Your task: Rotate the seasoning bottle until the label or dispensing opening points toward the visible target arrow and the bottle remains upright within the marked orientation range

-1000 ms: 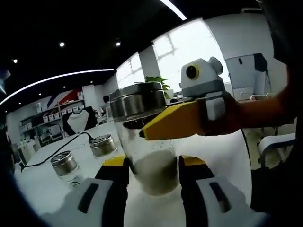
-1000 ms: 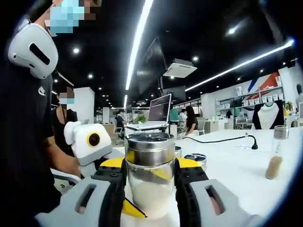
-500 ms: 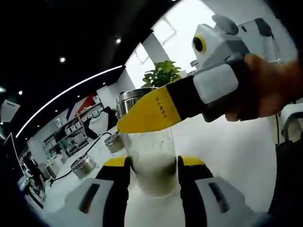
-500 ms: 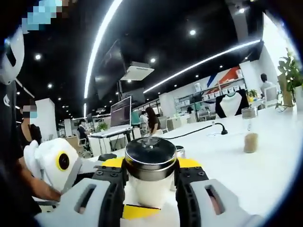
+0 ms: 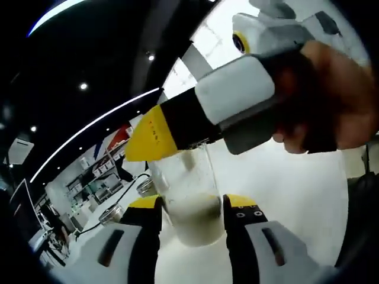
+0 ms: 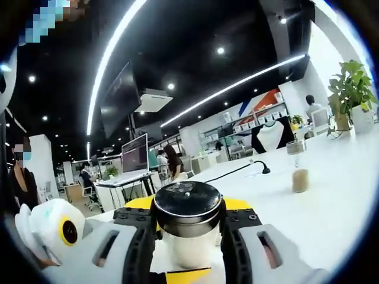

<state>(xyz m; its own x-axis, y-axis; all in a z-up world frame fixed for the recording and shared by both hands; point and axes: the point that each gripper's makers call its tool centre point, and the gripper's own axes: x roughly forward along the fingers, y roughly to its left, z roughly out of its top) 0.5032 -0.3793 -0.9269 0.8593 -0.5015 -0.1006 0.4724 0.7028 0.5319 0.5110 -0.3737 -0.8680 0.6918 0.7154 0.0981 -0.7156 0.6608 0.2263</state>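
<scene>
Seasoning bottle (image 5: 188, 204), seen in the left gripper view as a clear glass jar with pale powder settled at its base, sits between the two yellow-tipped jaws of the left gripper (image 5: 189, 212), which are closed against its lower sides. The right gripper (image 5: 177, 127) enters from the right, held in a person's hand (image 5: 331, 100), and its yellow jaw crosses in front of the upper part of the bottle, hiding the cap. Beyond, on the white table (image 5: 284, 183), lie two more metal-lidded jars (image 5: 127, 204) beside a black cable (image 5: 115, 201). In the right gripper view, the same seasoning bottle (image 6: 187, 228) appears from slightly above, its dark round metal cap (image 6: 188, 207) uppermost and its glass body between the right gripper's (image 6: 188, 236) jaws, which press on it just below the cap. The left gripper (image 6: 177, 275) shows as a yellow tip under the bottle. Farther back on the table (image 6: 337, 201) stands a small bottle of brown powder (image 6: 299, 171), with a potted plant (image 6: 353, 94) at the far right.
</scene>
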